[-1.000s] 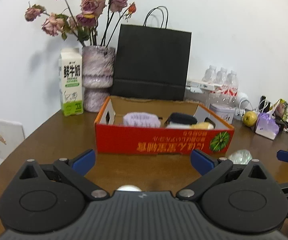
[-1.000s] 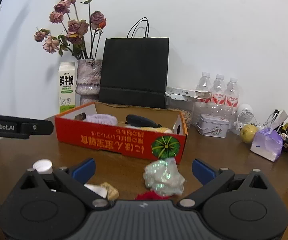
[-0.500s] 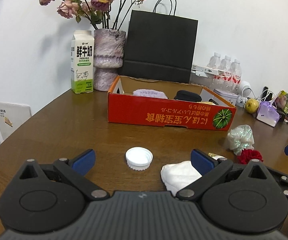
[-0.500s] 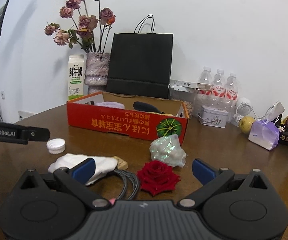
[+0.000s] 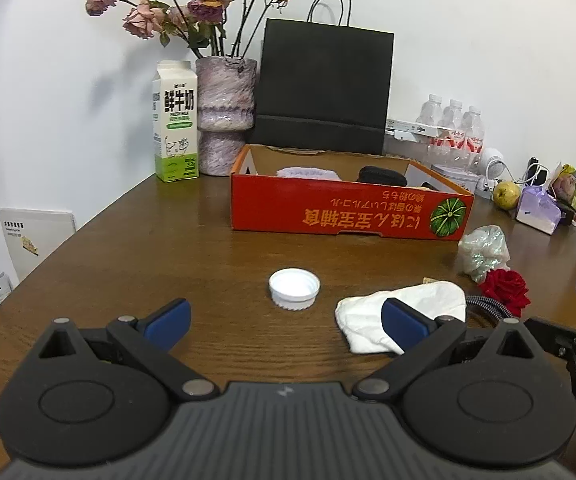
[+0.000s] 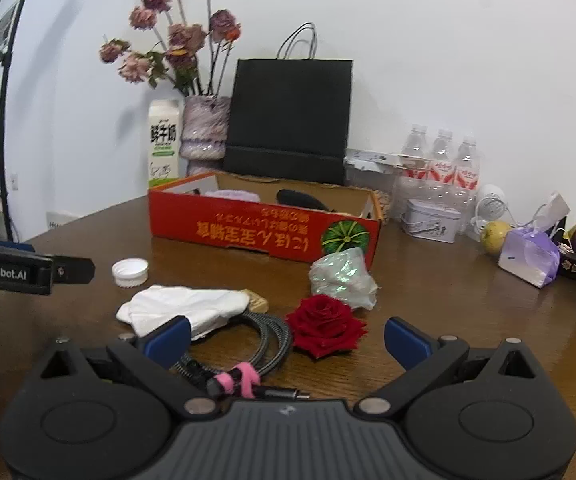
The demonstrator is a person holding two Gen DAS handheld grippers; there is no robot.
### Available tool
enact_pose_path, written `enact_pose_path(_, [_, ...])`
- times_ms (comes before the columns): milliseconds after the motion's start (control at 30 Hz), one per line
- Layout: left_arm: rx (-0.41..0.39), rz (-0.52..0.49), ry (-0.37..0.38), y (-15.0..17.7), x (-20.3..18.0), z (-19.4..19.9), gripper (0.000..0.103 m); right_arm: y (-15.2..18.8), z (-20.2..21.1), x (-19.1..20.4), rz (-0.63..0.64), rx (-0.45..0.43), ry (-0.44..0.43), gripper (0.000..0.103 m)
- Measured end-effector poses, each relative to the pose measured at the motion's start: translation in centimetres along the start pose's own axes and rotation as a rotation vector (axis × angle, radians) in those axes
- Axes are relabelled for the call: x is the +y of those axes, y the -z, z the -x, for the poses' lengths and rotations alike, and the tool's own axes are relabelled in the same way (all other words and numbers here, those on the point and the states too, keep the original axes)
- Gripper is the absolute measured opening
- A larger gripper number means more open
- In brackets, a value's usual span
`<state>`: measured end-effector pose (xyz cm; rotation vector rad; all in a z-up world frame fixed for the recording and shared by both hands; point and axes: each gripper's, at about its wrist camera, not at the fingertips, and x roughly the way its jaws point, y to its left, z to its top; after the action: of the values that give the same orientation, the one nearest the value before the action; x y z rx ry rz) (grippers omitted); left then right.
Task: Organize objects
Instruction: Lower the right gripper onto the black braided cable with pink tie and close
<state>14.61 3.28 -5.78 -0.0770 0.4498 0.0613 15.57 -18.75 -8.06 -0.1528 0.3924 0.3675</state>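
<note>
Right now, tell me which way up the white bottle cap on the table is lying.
Open side up. The white bottle cap shows its hollow inside and rim facing the ceiling, resting flat on the table.

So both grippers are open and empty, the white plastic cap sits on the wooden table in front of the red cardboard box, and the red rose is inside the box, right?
Not quite. The red rose lies on the wooden table, outside the red cardboard box, beside the crumpled iridescent wrapper; the right wrist view shows it. The rest holds: white plastic cap, left gripper, right gripper.
</note>
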Motion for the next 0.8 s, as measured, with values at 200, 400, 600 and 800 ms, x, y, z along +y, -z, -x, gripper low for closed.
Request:
enact_pose_path(200, [0.012,0.021,0.005,0.2,0.7,0.2,0.103,0.1,-1.2,0.8,0.04,0.081,-0.031,0.103])
enact_pose_path(400, [0.023,0.015,0.015,0.2,0.6,0.0,0.103,0.2,-3.3,1.5,0.069,0.201,-0.105,0.102])
enact_pose_path(600, [0.03,0.02,0.017,0.3,0.7,-0.2,0.103,-0.4,-6.1,1.7,0.024,0.261,-0.138,0.101])
enact_pose_path(800, [0.04,0.02,0.012,0.4,0.7,-0.3,0.103,-0.6,-6.9,1.6,-0.005,0.267,-0.174,0.086])
